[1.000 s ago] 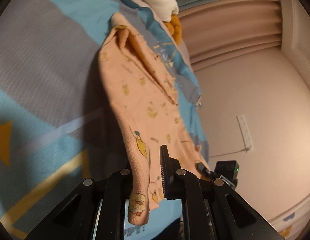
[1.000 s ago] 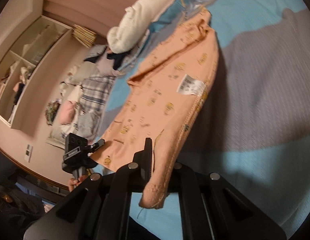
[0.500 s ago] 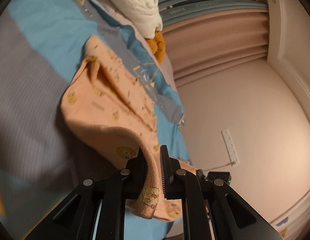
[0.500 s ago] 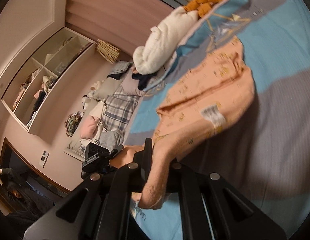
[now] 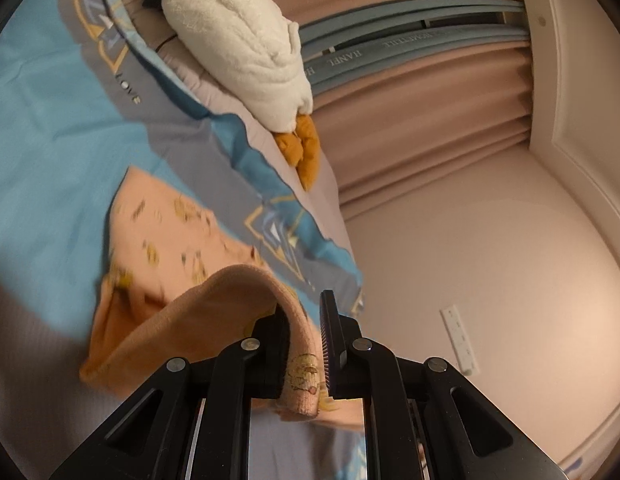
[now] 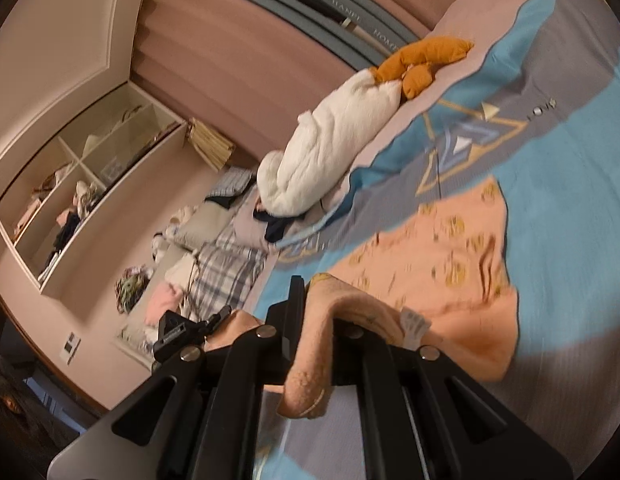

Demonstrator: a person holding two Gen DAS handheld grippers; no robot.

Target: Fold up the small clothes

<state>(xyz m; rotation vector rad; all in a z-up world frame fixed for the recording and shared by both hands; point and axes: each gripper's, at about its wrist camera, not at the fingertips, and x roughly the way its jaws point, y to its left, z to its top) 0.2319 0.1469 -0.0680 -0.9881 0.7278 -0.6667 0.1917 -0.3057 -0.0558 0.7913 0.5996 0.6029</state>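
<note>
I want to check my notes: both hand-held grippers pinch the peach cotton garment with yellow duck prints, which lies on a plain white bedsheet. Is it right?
Not quite. Both wrist views show the peach cotton garment with yellow duck prints on a blue and grey patterned bedcover, not plain white. Both grips are right.

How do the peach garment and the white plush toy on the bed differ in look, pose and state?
The peach garment is thin, with small yellow prints; the white plush toy is thick, fluffy and plain white with orange feet. The garment's near edge is lifted, pinched by the left gripper and right gripper; the toy lies untouched. Both rest on the bedspread.
</note>
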